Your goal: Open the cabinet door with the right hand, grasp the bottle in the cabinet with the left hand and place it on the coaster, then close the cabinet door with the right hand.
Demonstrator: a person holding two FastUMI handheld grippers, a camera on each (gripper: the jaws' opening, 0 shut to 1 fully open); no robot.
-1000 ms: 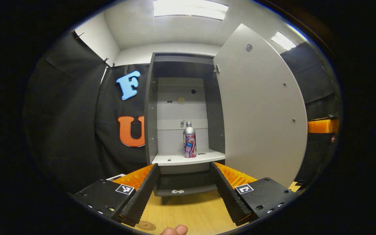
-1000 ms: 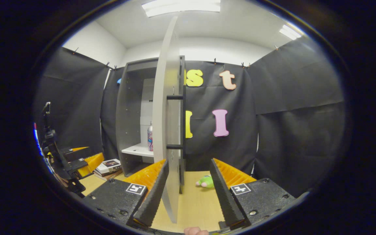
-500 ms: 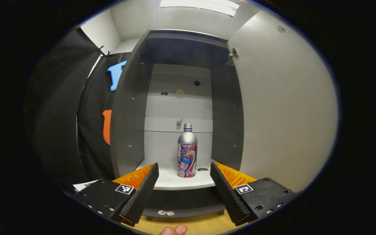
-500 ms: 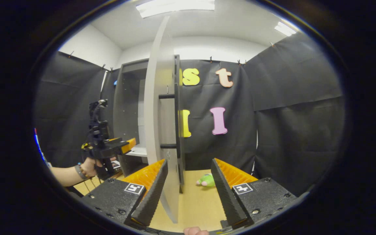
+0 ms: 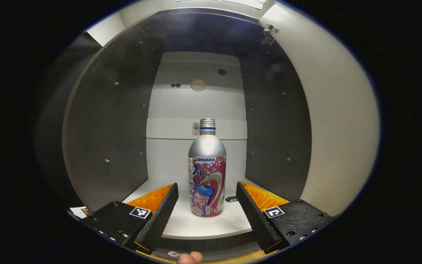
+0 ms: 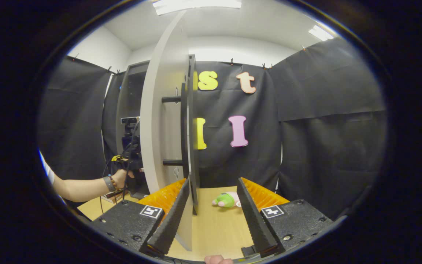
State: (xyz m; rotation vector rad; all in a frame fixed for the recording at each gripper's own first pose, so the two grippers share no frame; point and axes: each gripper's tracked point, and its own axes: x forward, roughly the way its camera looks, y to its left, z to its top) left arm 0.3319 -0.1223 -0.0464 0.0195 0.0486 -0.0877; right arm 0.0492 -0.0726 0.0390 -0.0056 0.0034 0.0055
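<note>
With the door (image 6: 161, 121) swung wide, my left gripper (image 5: 206, 205) sat jaws spread at the shelf (image 5: 211, 225) edge, bottle (image 5: 207, 170) lower centre of frame between the fingers, not touching. Bottle stood upright, long axis vertical, cap up. To do it well I judged: push in level, centre the fingers on the printed body below the shoulder, then squeeze; don't nudge it first. My right gripper (image 6: 213, 212) was spread too, door edge just beside its left finger, gripping nothing.
</note>
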